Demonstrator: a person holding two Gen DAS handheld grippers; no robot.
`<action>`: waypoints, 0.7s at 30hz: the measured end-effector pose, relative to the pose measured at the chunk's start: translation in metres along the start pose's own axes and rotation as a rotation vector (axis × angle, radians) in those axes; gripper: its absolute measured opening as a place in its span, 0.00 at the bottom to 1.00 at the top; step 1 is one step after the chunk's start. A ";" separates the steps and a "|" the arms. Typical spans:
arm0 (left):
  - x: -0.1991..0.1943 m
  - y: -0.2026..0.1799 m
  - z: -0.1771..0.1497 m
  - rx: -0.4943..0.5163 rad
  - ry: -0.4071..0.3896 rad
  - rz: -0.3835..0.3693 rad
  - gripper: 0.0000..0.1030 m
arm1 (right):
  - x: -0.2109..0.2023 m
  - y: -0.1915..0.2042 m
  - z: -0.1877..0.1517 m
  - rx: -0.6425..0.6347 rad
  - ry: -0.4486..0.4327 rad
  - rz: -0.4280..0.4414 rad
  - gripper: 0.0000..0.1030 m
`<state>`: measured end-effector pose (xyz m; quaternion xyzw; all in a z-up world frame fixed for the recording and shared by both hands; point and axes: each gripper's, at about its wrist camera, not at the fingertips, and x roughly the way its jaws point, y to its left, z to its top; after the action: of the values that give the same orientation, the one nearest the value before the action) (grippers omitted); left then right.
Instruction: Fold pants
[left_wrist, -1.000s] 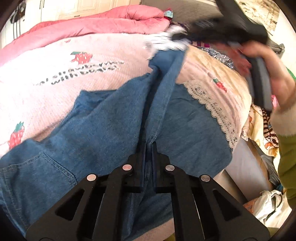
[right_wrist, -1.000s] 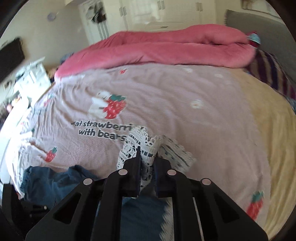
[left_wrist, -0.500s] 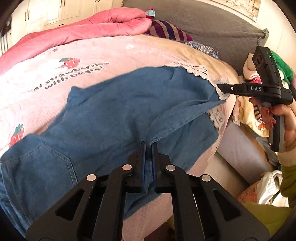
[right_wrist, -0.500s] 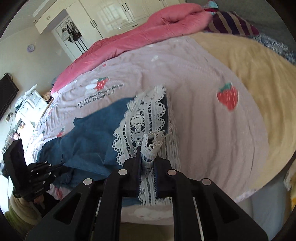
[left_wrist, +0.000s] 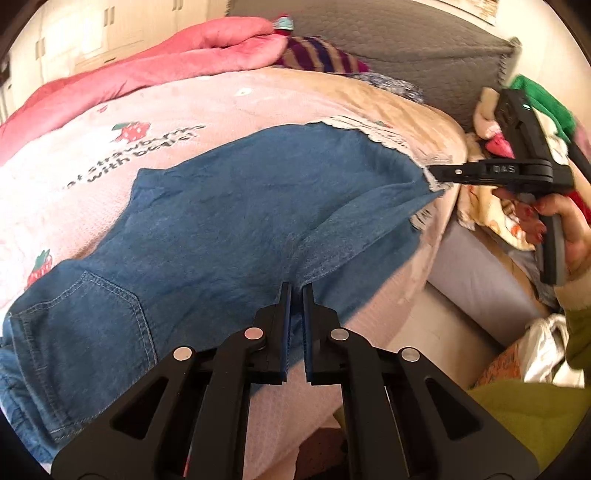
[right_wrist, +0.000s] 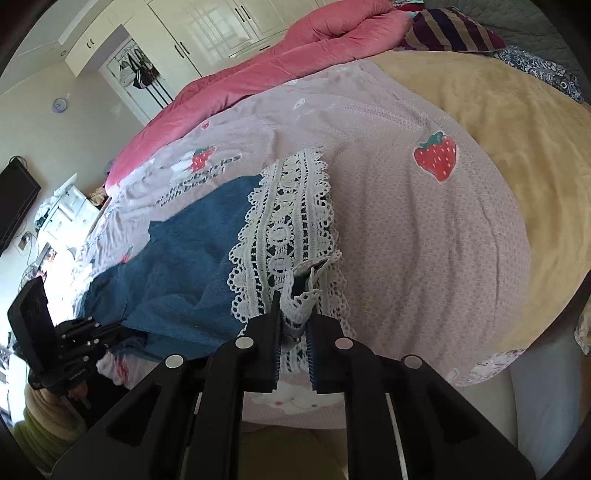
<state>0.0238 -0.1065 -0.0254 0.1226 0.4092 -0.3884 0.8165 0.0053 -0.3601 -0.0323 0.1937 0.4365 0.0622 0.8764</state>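
Observation:
Blue denim pants (left_wrist: 229, 229) with a white lace hem (right_wrist: 284, 229) lie spread over the pink strawberry bedspread (left_wrist: 110, 155). My left gripper (left_wrist: 296, 291) is shut on a fold of the denim near the bed's front edge. My right gripper (right_wrist: 293, 299) is shut on the lace hem at the leg's end; it also shows in the left wrist view (left_wrist: 436, 173), pulling the leg out straight to the right. The left gripper shows in the right wrist view (right_wrist: 110, 332) at the far end of the pants.
A rolled pink duvet (left_wrist: 155, 62) lies along the far side of the bed. Striped pillow (left_wrist: 317, 59) and grey headboard (left_wrist: 406, 48) at the back right. Clothes and bags (left_wrist: 532, 354) crowd the floor right of the bed. Wardrobe (right_wrist: 207, 40) behind.
The right gripper swung the lace hem from above the bed out to the right and down, stretching the leg flat. The denim now lies smoother. The left gripper kept its hold.

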 end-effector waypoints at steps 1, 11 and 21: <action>0.000 -0.003 -0.003 0.020 0.004 0.004 0.01 | 0.005 -0.001 -0.002 -0.001 0.016 -0.006 0.10; 0.016 -0.007 -0.018 0.029 0.064 0.013 0.01 | 0.017 -0.020 -0.017 0.041 0.059 -0.102 0.41; 0.014 -0.009 -0.019 0.027 0.051 0.021 0.02 | -0.001 -0.007 -0.002 -0.018 -0.027 -0.078 0.44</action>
<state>0.0117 -0.1097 -0.0467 0.1477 0.4235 -0.3819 0.8081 0.0026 -0.3659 -0.0356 0.1697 0.4312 0.0293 0.8857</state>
